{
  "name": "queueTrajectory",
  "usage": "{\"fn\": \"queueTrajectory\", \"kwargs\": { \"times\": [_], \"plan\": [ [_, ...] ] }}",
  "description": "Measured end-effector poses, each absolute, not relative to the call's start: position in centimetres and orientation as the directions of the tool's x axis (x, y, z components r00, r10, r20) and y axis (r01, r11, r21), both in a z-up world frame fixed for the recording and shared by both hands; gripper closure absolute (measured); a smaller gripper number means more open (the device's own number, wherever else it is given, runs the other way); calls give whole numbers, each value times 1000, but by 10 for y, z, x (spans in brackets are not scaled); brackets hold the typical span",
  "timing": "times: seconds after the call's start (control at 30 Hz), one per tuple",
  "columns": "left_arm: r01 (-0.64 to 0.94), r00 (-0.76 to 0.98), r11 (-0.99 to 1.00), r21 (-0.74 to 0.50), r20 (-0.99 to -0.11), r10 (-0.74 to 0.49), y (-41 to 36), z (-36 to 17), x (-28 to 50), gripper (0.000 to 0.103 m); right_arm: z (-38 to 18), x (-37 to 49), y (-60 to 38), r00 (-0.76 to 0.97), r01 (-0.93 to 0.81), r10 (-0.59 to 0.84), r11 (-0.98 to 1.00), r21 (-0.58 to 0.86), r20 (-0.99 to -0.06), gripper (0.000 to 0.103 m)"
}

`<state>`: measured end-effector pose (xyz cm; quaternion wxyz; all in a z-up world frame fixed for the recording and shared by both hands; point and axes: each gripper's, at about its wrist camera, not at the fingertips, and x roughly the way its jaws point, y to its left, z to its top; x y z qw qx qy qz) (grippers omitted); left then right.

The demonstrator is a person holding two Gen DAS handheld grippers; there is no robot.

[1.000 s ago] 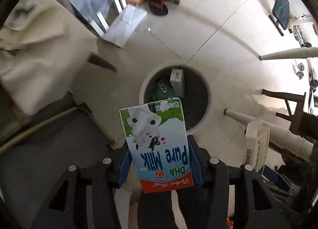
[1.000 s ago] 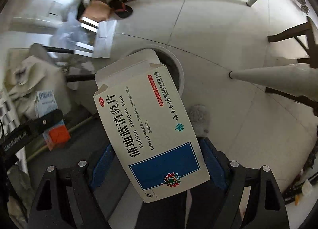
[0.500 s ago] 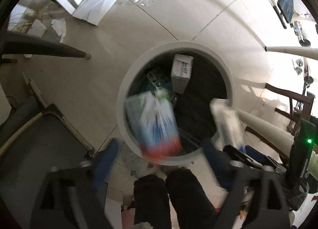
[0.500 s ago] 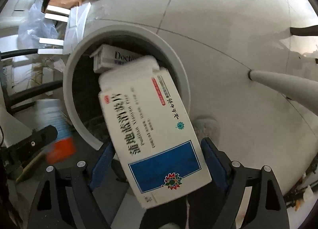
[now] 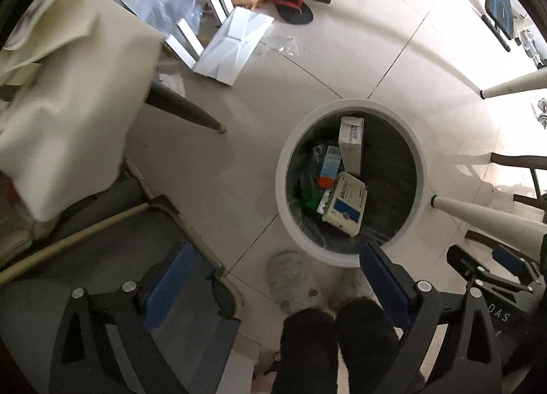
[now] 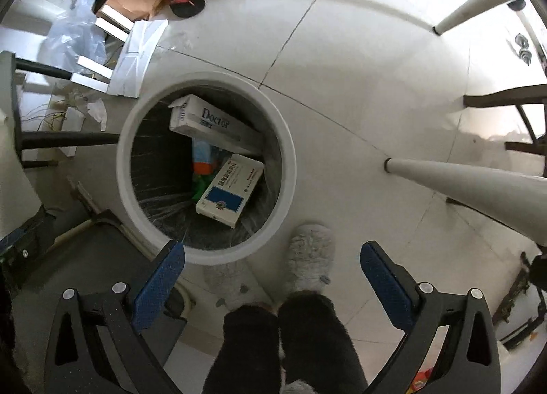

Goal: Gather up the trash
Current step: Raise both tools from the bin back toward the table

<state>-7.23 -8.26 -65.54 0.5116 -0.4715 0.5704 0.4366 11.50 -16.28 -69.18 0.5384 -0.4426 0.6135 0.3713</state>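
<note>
A round white-rimmed trash bin (image 5: 283, 168) (image 6: 124, 141) with a black liner stands on the floor below both grippers. In it lie a white "Doctor" box (image 5: 352, 144) (image 6: 212, 124), a milk carton (image 5: 330, 166) (image 6: 203, 156) and a white medicine box with a blue panel (image 5: 345, 204) (image 6: 232, 189). My left gripper (image 5: 276, 250) is open and empty, just short of the bin's near rim. My right gripper (image 6: 272, 252) points down beside the bin; its jaws are opening and nothing is between them.
A person's dark trouser legs (image 6: 283, 336) and fluffy grey slippers (image 6: 309, 257) stand next to the bin. White table legs (image 6: 478, 185), a cushioned chair (image 5: 68, 93), flattened white cardboard (image 5: 236, 45), a plastic bag (image 5: 167, 1) and a sandal (image 5: 290, 8) surround it.
The milk carton left my left gripper and the medicine box left my right gripper; both now lie in the bin. Both pairs of jaws opened wide.
</note>
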Motion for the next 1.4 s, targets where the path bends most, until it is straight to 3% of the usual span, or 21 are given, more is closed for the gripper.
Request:
{"fn": "queueTrajectory", "kwargs": {
  "times": [0.3,0.97,1.23,1.4],
  "plan": [
    [-986,-33,162,22,-997,-66,-106,-574,-79,3,-602,103,-174,-26,-949,-101,316,-7,-995,0],
    [-987,-6,162,20,-996,88,-134,-329,-92,3,-330,85,-199,-94,-945,40,310,102,-995,0],
    [-991,-19,127,46,-977,212,-86,-270,-45,3,-260,138,-154,-98,-903,137,404,146,-986,0],
    [-993,6,120,22,-974,226,-28,-255,17,3,-238,205,-96,-53,-882,170,455,126,-984,0]
  ]
}}
